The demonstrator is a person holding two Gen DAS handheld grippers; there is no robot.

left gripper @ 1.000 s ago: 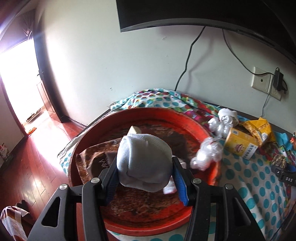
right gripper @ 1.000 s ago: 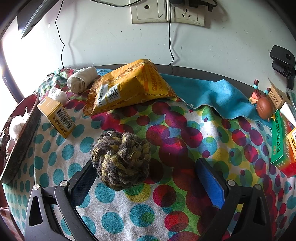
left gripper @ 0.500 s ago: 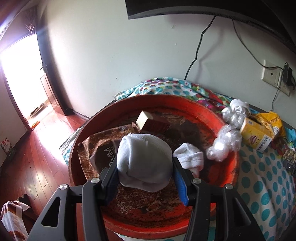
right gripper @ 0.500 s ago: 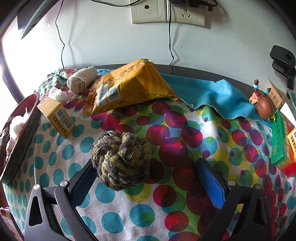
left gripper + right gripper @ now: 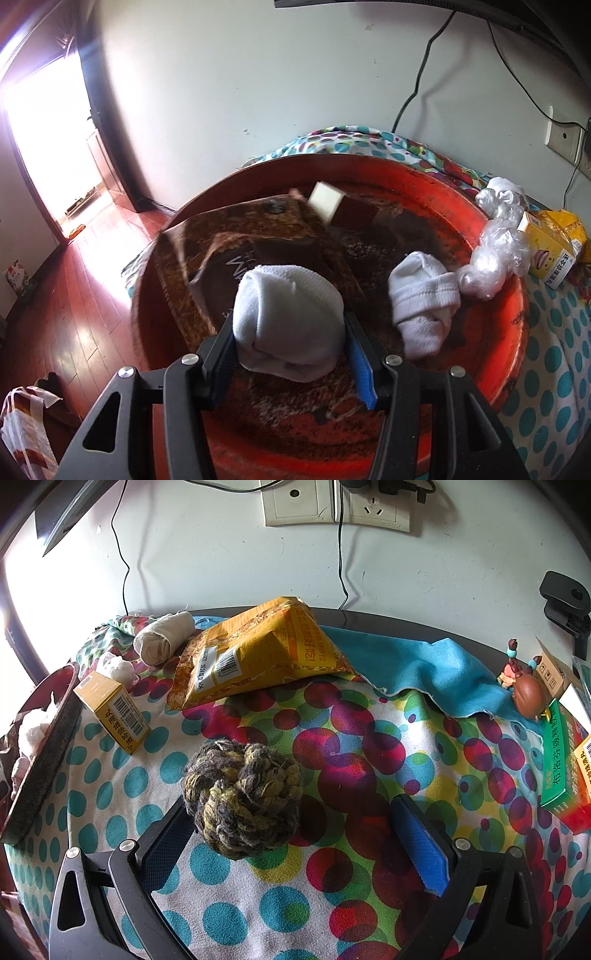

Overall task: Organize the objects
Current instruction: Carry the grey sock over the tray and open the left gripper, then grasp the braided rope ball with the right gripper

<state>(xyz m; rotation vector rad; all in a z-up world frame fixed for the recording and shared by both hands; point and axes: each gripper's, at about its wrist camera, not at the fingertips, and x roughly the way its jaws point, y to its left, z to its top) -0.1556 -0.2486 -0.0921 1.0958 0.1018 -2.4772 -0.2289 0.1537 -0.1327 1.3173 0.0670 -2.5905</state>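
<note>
Left wrist view: a big red basin (image 5: 513, 306) fills the middle of the frame, resting on a table covered with a polka-dot cloth (image 5: 550, 373) at right. Inside it lie a brown bag (image 5: 236, 236) at centre left, a second rolled white sock (image 5: 424, 299) at centre right and a small box (image 5: 325, 201) toward the top. The left claw (image 5: 291, 350) is clenched on a rolled white sock (image 5: 288, 317) above the basin's lower middle. Crumpled clear plastic (image 5: 495, 258) sits on the basin's right rim.

Right wrist view: the same cloth (image 5: 354, 738) spreads across the frame. A yellow snack bag (image 5: 258, 653) lies at upper centre, a yellow box (image 5: 110, 712) at left. The right claw (image 5: 291, 834) is spread wide, released; a knotted yarn ball (image 5: 242, 794) sits just beside its left finger (image 5: 166, 849), well apart from the other.
</note>
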